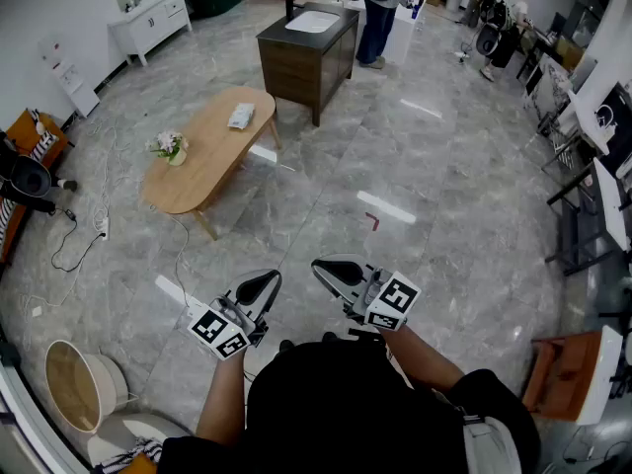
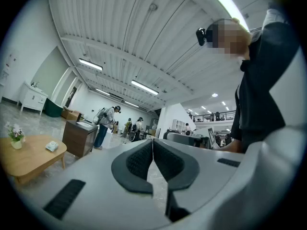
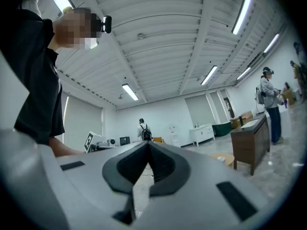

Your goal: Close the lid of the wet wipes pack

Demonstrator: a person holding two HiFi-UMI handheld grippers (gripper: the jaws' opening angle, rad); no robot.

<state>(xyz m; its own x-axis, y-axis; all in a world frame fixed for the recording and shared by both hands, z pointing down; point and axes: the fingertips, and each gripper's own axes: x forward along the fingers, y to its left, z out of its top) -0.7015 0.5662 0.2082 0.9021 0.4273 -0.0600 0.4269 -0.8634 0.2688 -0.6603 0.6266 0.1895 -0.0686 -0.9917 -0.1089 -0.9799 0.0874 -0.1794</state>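
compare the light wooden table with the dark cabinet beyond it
The table is light wood, oval-topped and low on slim legs; the cabinet is dark brown, boxy and taller. The table carries flowers and a white pack; the cabinet holds a white basin. Both stand on the grey floor.

A long oval light-wood coffee table (image 1: 202, 161) stands on the glossy grey marble floor (image 1: 444, 196), with a small pot of pale flowers (image 1: 170, 147) near its left end. Beyond it stands a dark brown wooden vanity cabinet (image 1: 301, 67) topped by a white basin (image 1: 312, 22), and a person in jeans (image 1: 378, 13) stands behind it. A round woven basket (image 1: 81, 385) sits at lower left.
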